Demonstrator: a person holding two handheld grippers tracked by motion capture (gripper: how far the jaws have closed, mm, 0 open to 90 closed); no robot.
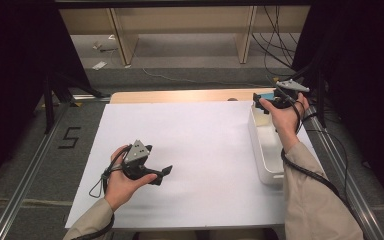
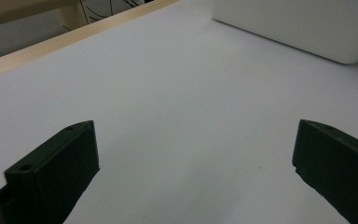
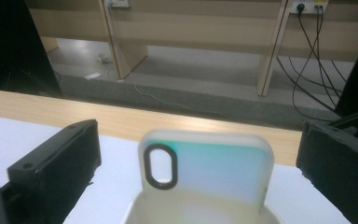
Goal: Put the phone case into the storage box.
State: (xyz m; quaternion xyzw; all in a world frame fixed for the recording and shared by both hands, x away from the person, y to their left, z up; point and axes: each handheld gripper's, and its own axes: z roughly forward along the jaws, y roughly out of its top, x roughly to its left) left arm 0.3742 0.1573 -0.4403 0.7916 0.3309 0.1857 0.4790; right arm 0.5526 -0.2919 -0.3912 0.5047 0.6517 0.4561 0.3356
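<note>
My left gripper point(image 1: 160, 171) hovers low over the white sheet point(image 1: 200, 145) near the front left. Its jaws stand wide apart with nothing between them point(image 2: 196, 140). My right gripper point(image 1: 260, 103) is at the far end of the white bin point(image 1: 266, 167) on the right, open point(image 3: 198, 140). A pale, iridescent phone case point(image 3: 214, 170) with a dark oval camera cutout stands upright in the bin's far end point(image 3: 133, 212). It sits between the right jaws with a gap on each side, touching neither.
The bin's white wall point(image 2: 298, 28) lies ahead of the left gripper. The wooden table edge point(image 1: 180, 96) runs along the back of the sheet. Beyond it are wooden shelf legs point(image 1: 122, 40) and loose cables point(image 1: 275, 45) on the floor.
</note>
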